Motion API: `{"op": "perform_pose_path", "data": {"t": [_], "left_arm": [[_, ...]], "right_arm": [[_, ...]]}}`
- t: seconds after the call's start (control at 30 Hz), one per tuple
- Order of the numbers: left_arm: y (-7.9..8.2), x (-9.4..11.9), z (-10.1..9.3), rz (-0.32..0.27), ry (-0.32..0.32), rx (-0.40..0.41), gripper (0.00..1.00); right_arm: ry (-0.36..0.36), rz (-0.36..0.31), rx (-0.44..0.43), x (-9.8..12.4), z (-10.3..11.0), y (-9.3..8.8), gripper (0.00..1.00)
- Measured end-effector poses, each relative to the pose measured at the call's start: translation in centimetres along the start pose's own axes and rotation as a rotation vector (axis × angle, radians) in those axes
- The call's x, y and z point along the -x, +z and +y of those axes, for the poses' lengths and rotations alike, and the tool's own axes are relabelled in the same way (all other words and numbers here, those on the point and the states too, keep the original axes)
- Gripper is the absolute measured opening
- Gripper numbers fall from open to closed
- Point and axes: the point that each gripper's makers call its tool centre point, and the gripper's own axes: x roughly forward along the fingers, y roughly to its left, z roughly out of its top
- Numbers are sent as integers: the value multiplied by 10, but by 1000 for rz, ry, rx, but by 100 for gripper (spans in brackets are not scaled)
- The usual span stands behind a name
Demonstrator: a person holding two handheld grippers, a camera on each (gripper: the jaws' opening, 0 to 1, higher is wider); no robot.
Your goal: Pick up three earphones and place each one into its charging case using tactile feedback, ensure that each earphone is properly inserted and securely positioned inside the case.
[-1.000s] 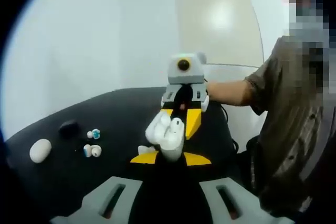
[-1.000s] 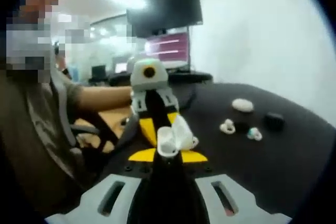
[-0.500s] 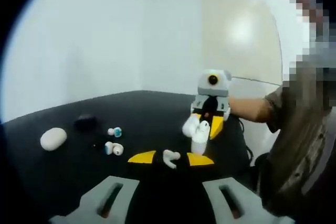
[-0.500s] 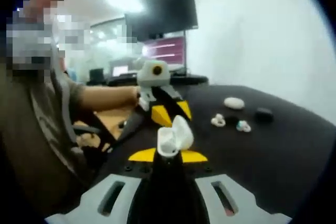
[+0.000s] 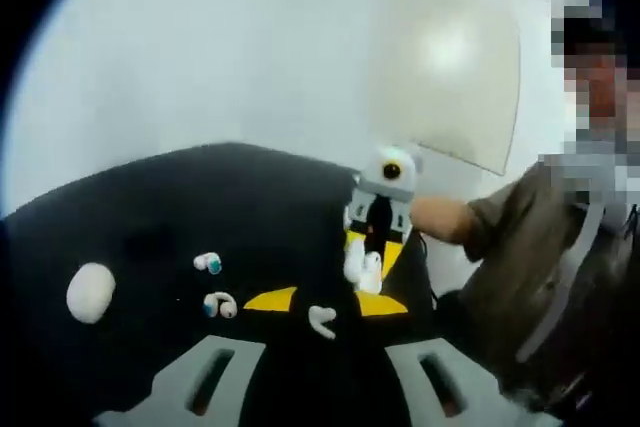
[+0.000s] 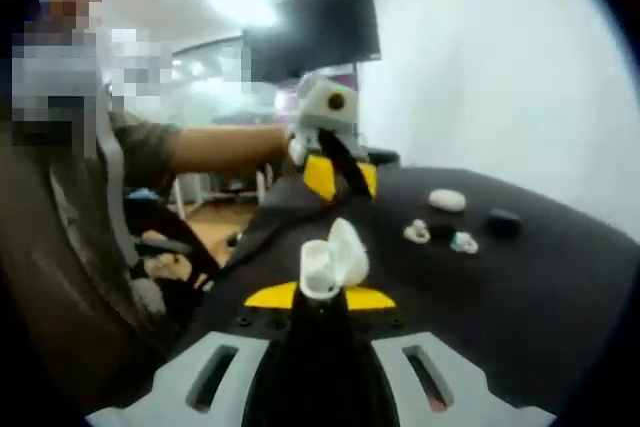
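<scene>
White plastic is what the right tool (image 6: 320,297) is clamping: an open case (image 6: 331,260), lid tipped back, held up off the black bench (image 6: 560,277) so its socket is facing the other hand. Across from it, the left tool (image 5: 322,301) is pinching a white earphone (image 5: 322,320) between its yellow tips, by my reading, jaws drawn in on it, stem poking out for the insertion. From the right gripper view that left tool is hanging high and far, well apart from the case, so the mating is not yet happening. On the bench two more earphones (image 5: 208,263) (image 5: 218,304) are waiting near each other, blue tips showing, with a closed white case (image 5: 90,292) to their left and a dark case (image 6: 503,220) lying at the far side.
</scene>
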Motion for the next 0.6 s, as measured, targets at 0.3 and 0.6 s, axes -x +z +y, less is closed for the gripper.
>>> {"op": "perform_pose_path", "data": {"t": [0.3, 0.6], "left_arm": [[-30, -28, -8, 293, -94, -123, 18], [-40, -43, -14, 357, -135, -122, 12]], "right_arm": [[0, -2, 14, 1, 1, 0, 17], [0, -4, 25, 0, 3, 1, 17]]}}
